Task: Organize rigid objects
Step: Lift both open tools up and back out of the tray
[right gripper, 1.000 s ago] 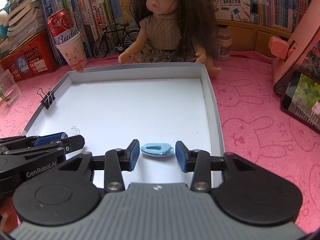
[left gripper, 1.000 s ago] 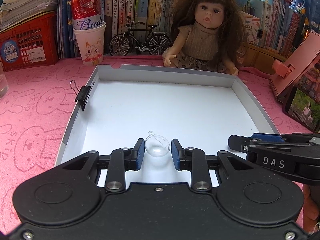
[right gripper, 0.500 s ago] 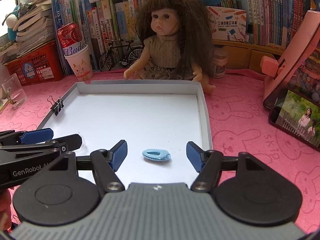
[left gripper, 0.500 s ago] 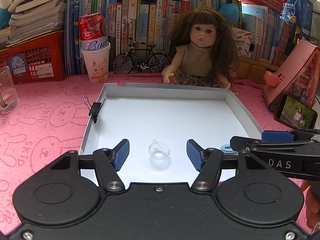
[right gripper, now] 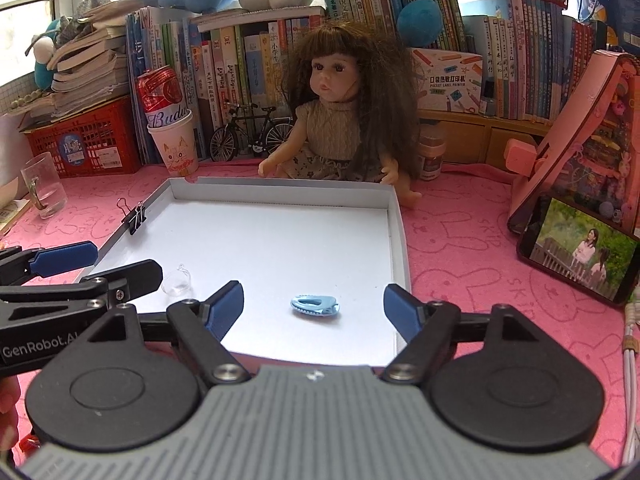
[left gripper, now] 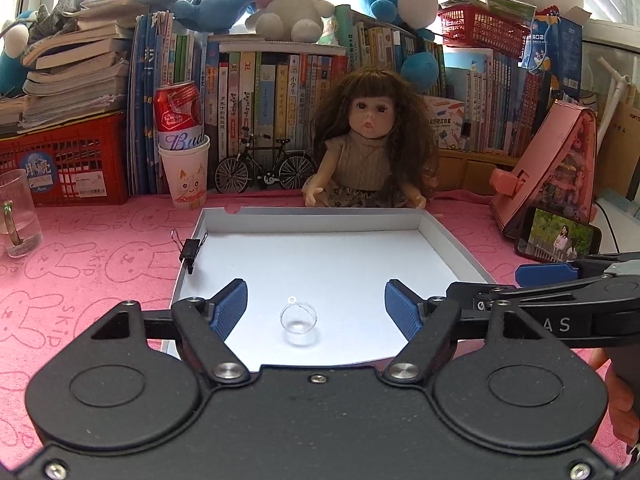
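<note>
Both grippers opening, nothing clamped: left gripper (left gripper: 316, 312) framing the clear cup (left gripper: 299, 320), right gripper (right gripper: 314, 306) framing the blue clip (right gripper: 316, 305), near the tray's (right gripper: 400, 236) front edge; a careless nudge risks tipping the cup.

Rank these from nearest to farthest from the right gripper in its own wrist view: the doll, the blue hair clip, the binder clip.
1. blue hair clip, on the tray floor between the opening jaws of the right gripper, untouched
2. binder clip, on the tray's left wall
3. doll, behind the tray

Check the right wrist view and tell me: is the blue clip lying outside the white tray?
No, the blue clip lies on the white tray's floor, near its right wall.
</note>
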